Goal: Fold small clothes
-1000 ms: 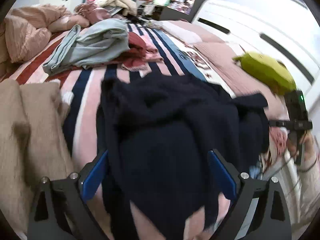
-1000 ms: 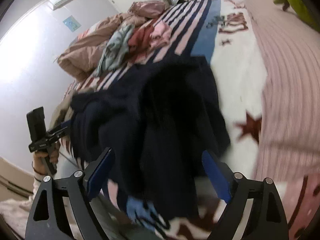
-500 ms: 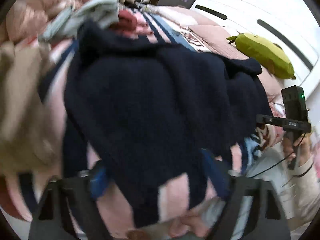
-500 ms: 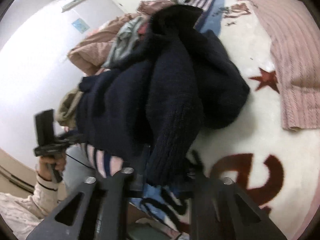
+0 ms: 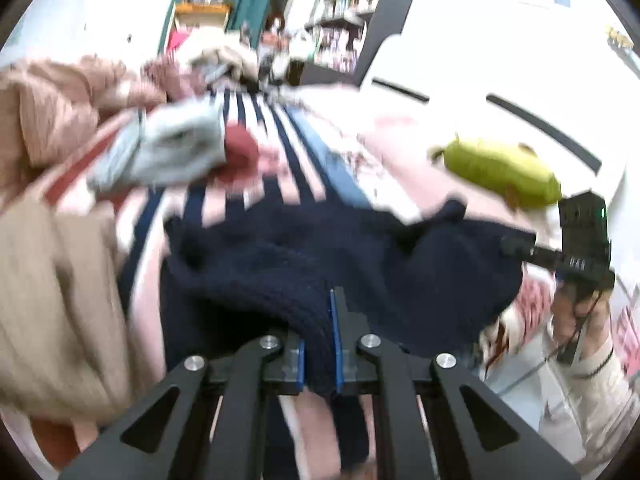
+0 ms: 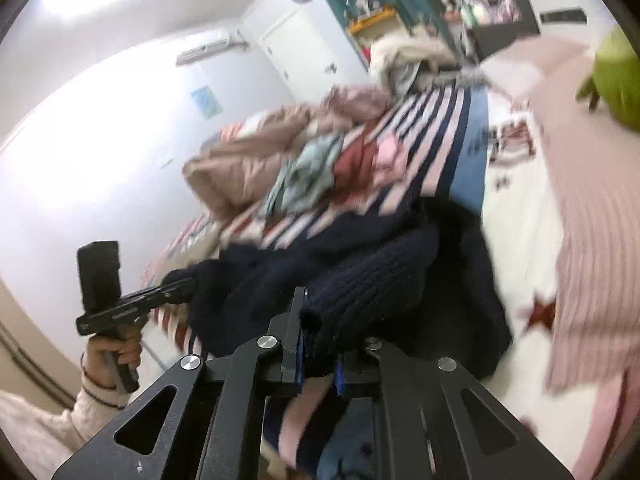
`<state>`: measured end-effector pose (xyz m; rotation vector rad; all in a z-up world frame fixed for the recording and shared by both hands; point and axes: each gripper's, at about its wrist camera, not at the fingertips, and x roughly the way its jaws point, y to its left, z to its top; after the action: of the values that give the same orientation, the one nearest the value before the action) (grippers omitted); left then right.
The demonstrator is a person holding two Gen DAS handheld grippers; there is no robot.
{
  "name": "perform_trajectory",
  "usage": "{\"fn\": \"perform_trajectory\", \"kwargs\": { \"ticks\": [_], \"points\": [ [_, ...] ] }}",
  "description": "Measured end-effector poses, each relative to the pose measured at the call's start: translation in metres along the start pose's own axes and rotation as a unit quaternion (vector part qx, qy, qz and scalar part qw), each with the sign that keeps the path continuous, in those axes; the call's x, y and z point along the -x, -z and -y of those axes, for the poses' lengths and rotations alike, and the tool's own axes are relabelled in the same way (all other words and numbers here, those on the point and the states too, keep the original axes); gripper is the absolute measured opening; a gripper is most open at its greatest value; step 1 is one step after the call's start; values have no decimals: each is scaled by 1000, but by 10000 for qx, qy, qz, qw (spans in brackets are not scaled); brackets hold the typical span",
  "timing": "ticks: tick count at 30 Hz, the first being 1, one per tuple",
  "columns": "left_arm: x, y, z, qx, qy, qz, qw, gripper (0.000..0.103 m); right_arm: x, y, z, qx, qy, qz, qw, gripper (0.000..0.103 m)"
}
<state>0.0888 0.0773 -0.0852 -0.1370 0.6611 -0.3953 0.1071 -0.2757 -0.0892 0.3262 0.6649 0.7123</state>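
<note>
Left hand-held gripper (image 5: 319, 344) clamps navy knit sweater (image 5: 340, 264) hem; right hand-held gripper (image 6: 318, 354) clamps opposite corner. Sweater stretches crosswise between them over striped bed (image 5: 276, 152).

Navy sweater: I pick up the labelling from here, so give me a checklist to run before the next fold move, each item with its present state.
1. Left gripper shut on the navy sweater: ok.
2. Right gripper shut on the same sweater: ok.
3. Sweater spread flat between the grips: not ok, it is bunched.
4. Which edge or corner each gripper holds: cannot tell.
5. Striped blanket beyond the sweater bare for laying it down: ok.
6. Grey garment apart from the sweater: ok.
</note>
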Motion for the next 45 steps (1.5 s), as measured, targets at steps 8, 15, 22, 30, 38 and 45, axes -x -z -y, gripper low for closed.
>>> {"fn": "perform_trajectory", "kwargs": {
  "ticks": [8, 15, 22, 30, 38, 45],
  "points": [
    [-65, -104, -37, 325, -525, 276, 9977, 7, -53, -90, 33, -184, 996, 229, 9946, 5],
    [-184, -138, -97, 660, -948, -509, 9920, 17, -140, -131, 108, -540, 1879, -427, 9798, 11],
    [-185, -123, -92, 316, -1170, -589, 9909, 77, -126, -112, 110, -172, 2188, -860, 9718, 67],
    [-115, -69, -45, 238, -1030, -406, 9936, 85, -92, -7, 73, 174, 2084, -1707, 9629, 76],
    [-81, -18, -19, 211, -1044, -449, 9933, 85, -57, 26, 66, 501, 3101, -1178, 9421, 50],
    [-64, 5, -18, 362, -1116, -499, 9918, 85, -34, 29, 39, 793, 3460, -990, 9296, 55]
  ]
}}
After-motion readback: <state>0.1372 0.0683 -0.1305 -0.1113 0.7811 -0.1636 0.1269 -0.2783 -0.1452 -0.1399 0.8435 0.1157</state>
